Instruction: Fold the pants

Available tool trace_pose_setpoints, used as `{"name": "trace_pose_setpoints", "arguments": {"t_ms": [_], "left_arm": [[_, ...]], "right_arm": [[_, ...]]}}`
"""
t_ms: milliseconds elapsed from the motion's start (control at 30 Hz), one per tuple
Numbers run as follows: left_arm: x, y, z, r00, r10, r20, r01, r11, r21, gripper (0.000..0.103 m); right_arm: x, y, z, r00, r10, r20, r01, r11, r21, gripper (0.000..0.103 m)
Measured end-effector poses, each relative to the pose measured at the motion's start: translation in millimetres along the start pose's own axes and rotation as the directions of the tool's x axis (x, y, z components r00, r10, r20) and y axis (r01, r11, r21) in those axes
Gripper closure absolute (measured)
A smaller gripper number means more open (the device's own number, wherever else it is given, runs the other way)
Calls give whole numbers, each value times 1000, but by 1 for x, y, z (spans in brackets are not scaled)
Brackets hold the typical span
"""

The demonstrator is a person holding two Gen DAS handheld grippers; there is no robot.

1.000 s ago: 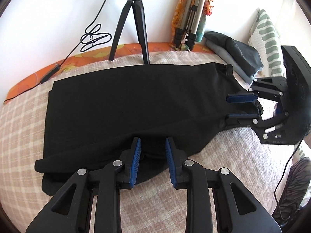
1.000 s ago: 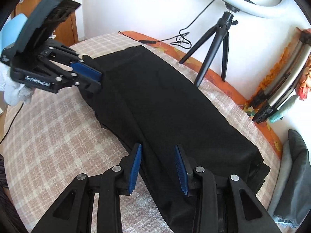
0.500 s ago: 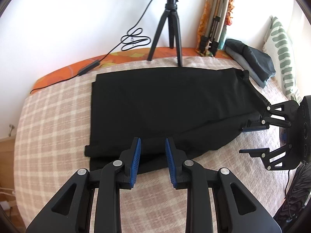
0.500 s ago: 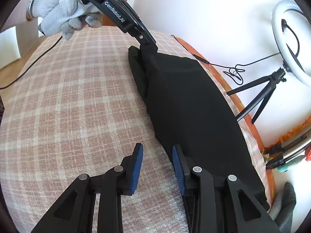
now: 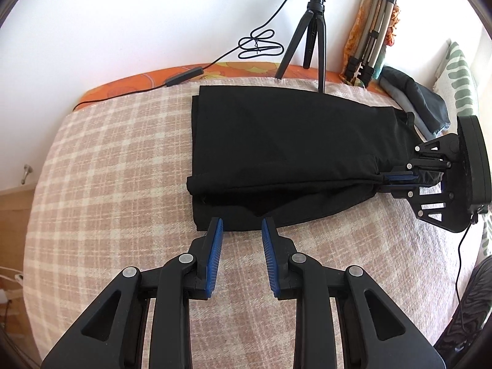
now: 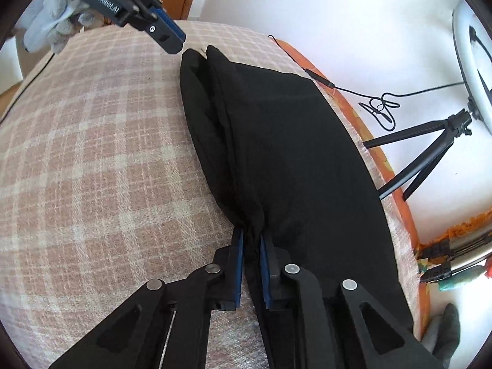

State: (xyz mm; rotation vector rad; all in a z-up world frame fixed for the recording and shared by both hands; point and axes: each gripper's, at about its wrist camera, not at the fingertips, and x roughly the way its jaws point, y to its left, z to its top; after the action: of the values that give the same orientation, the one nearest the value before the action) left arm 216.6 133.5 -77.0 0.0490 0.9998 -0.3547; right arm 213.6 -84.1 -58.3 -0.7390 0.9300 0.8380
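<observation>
The black pants (image 5: 286, 150) lie folded lengthwise on the pink plaid bedspread (image 5: 117, 160); they also show in the right wrist view (image 6: 292, 141). My left gripper (image 5: 240, 227) is open and empty, its tips just short of the near hem edge. In the right wrist view it (image 6: 175, 38) hovers beside the pants' far end. My right gripper (image 6: 251, 240) is shut on a bunched fold of the near edge of the pants at the waist end. In the left wrist view it (image 5: 396, 182) pinches the cloth at the right.
A ring light on a black tripod (image 5: 310, 37) stands at the bed's far edge with its cable (image 5: 258, 46). Folded tripods (image 5: 372, 46) lean on the wall. Folded grey clothes (image 5: 415, 104) and a patterned pillow (image 5: 461, 83) lie at the right.
My right gripper has closed on the pants' near edge at the waist end. My left gripper has drawn back off the cloth, past the hem end, and stays open.
</observation>
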Motion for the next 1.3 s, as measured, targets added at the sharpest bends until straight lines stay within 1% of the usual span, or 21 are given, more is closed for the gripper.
{"name": "trace_pose_setpoints", "arguments": {"t_ms": [67, 100, 200, 267, 300, 367, 400, 467, 533, 567, 600, 667, 767, 833, 900, 1000, 1033, 1067, 1100, 1233, 1300], "left_arm": [[-1, 0, -1, 1000, 0, 2, 0, 1000, -2, 79], [-2, 0, -1, 1000, 2, 3, -2, 1000, -1, 79], [-5, 0, -1, 1000, 0, 9, 0, 1000, -1, 79], [-8, 1, -1, 1000, 7, 17, -7, 1000, 0, 79], [-10, 2, -1, 1000, 10, 23, -9, 1000, -5, 79], [-13, 5, 2, 999, 12, 38, -11, 1000, -25, 79], [-15, 6, 4, 999, 14, 44, -12, 999, -34, 79], [-17, 6, 10, 998, 10, 62, -7, 999, -51, 79], [-17, 2, 19, 997, -13, 81, 19, 998, -64, 79], [-14, -1, 23, 996, -25, 86, 31, 998, -62, 79], [-9, -7, 28, 996, -38, 82, 42, 998, -51, 79], [4, -21, 37, 996, -53, 68, 54, 998, -16, 79], [22, -44, 42, 998, -63, 30, 61, 996, 59, 79], [32, -52, 39, 999, -52, 2, 52, 994, 92, 79], [39, -54, 31, 998, -46, -30, 49, 993, 108, 79], [45, -53, 14, 997, -3, -76, 13, 992, 129, 79], [46, -51, 7, 996, 3, -88, 9, 992, 130, 78], [43, -50, 3, 998, 0, -70, 9, 991, 131, 78], [40, -49, 2, 997, 4, -74, 6, 992, 129, 79], [27, -53, 5, 998, 43, -46, -36, 990, 137, 79], [17, -63, 9, 999, 44, -16, -41, 986, 161, 79]], "right_arm": [[-10, -14, 0, 996, 89, 28, -92, 991, 95, 98], [-15, -23, -2, 990, 135, 49, -141, 979, 150, 99], [-31, -37, -8, 960, 255, 112, -277, 920, 278, 99], [-36, -39, -13, 935, 331, 131, -355, 875, 328, 99], [-37, -36, -14, 931, 342, 128, -365, 871, 328, 99], [-35, -25, -15, 939, 330, 96, -343, 890, 301, 99], [-32, -19, -15, 944, 321, 78, -330, 901, 281, 97], [-25, -10, -16, 939, 339, 59, -342, 898, 276, 93], [-19, -4, -15, 939, 340, 42, -338, 899, 279, 84], [-19, -3, -16, 937, 346, 49, -345, 893, 288, 76], [-21, -3, -17, 934, 351, 69, -355, 886, 299, 73], [-28, -4, -22, 929, 354, 106, -368, 872, 324, 73], [-45, -13, -37, 937, 316, 152, -350, 848, 398, 72], [-58, -22, -53, 950, 264, 168, -312, 830, 463, 69], [-72, -33, -76, 964, 202, 174, -265, 800, 538, 68], [-91, -56, -116, 981, 108, 161, -188, 730, 658, 68], [-96, -64, -128, 988, 66, 138, -144, 707, 693, 68], [-99, -72, -139, 993, 38, 109, -106, 683, 723, 68], [-102, -83, -151, 997, 14, 82, -71, 657, 750, 67], [-109, -127, -190, 994, -105, 17, 43, 545, 837, 62], [-106, -149, -203, 992, -126, 4, 59, 491, 869, 60]]}}
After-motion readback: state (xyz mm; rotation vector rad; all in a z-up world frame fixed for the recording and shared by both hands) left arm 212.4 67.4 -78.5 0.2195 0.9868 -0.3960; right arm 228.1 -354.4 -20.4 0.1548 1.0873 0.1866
